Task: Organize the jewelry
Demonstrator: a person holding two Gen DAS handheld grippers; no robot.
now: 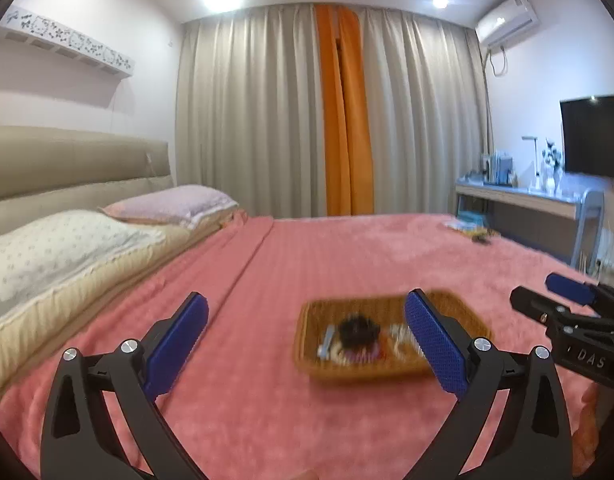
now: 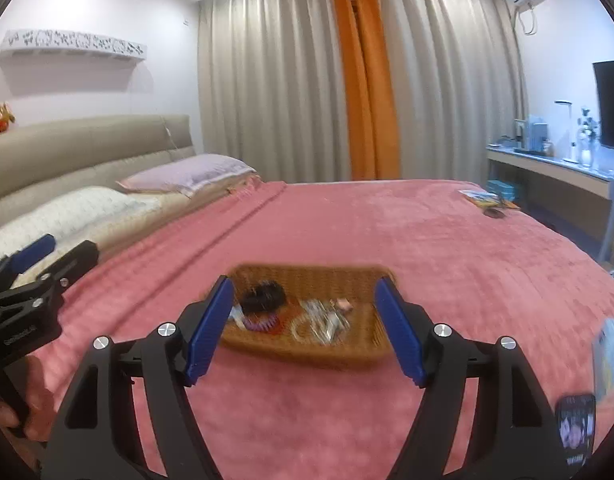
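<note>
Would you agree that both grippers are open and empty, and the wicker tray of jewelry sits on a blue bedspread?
Not quite: the bedspread is pink, not blue, as the right wrist view shows. The rest holds: the wicker tray of jewelry sits on it, and the left gripper and right gripper are both open and empty.

Both wrist views low over bed [image 1: 347,256], facing curtains [image 2: 267,80]; share basket [image 2: 307,280].

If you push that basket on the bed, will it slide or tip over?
The basket looks low, wide and woven, so it probably won't tip. The pink blanket looks soft and fuzzy, so it may drag rather than glide. The loose jewelry inside would likely shift around.
</note>
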